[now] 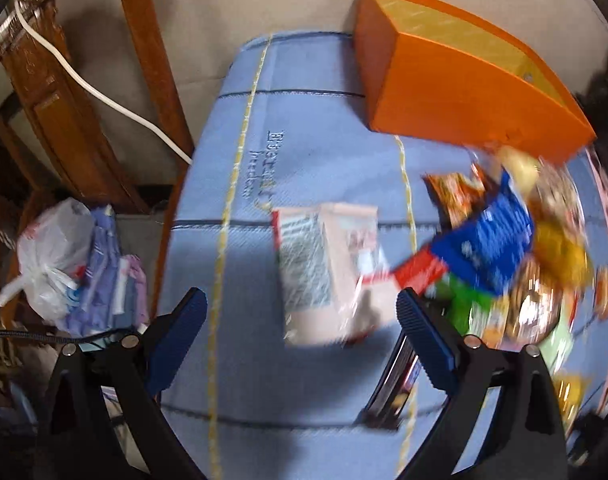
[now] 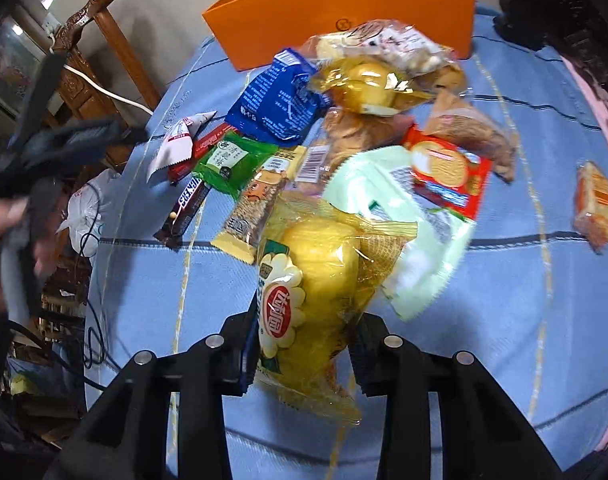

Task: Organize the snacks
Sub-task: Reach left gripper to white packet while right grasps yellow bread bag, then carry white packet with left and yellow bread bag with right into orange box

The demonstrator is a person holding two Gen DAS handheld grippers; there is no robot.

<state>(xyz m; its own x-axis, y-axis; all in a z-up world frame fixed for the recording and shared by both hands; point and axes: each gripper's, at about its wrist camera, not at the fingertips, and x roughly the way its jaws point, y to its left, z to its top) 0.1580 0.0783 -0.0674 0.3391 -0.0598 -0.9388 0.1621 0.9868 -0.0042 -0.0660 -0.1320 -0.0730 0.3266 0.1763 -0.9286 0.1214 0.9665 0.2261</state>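
A pile of wrapped snacks (image 2: 343, 128) lies on a blue cloth (image 2: 523, 280), in front of an open orange box (image 2: 343, 16). My right gripper (image 2: 304, 344) is shut on a yellow cake packet (image 2: 319, 280) at the near edge of the pile. My left gripper (image 1: 300, 316) is open and empty, its blue pads (image 1: 423, 336) either side of a pale pink-and-white packet (image 1: 323, 268) below it. The orange box (image 1: 463, 80) and the pile (image 1: 503, 240) show at the right of the left wrist view. The left gripper also appears blurred in the right wrist view (image 2: 64, 140).
A Snickers bar (image 2: 186, 208) lies at the pile's left edge and a lone orange biscuit packet (image 2: 593, 204) lies far right. Carved wooden furniture (image 1: 64, 92), a white cable (image 1: 104, 92) and a white plastic bag (image 1: 52, 264) sit left of the cloth.
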